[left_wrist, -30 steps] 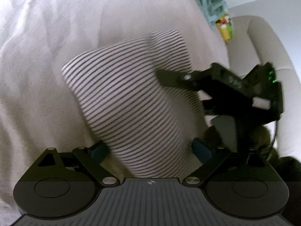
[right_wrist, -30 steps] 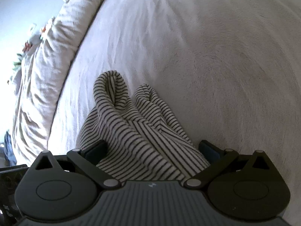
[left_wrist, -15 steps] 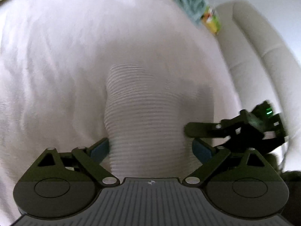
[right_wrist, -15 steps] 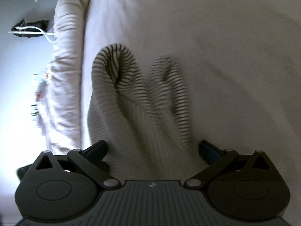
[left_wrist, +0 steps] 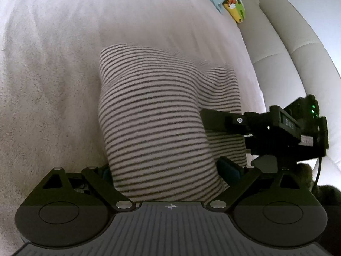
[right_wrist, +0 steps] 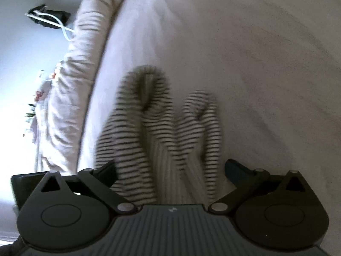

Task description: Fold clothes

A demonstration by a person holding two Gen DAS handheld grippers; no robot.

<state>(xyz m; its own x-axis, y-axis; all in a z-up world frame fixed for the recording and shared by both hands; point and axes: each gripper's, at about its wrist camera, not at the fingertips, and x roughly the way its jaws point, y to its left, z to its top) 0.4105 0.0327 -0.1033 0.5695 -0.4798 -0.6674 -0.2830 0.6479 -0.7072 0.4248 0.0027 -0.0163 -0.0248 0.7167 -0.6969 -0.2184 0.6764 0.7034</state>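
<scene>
On the pale bed cover [left_wrist: 53, 85], at the far left of the left wrist view, nothing but plain fabric. Further right, lying between the fingers of the left gripper [left_wrist: 168, 170], a striped garment [left_wrist: 153, 117] in a thick fold, stretching away from the camera. Jaws spread wide here, cloth filling the whole gap and brushing both pads, not visibly squashed. Right of the fold, reaching in from the side over a lower striped layer, one dark finger of the right gripper [left_wrist: 215, 134]. Beyond it, cream padded upholstery [left_wrist: 277, 64], with a bright printed item [left_wrist: 233, 6] at the top edge.

In the right wrist view, from the left: a white cable [right_wrist: 61, 24] on the floor, then a rumpled quilt edge [right_wrist: 70, 85]. In the middle, blurred, the same garment with two rounded striped loops pointing away, its near end running back between the fingers. Jaws wide but just now narrowing a little, left pad touching the stripes, right pad just clear of them.
</scene>
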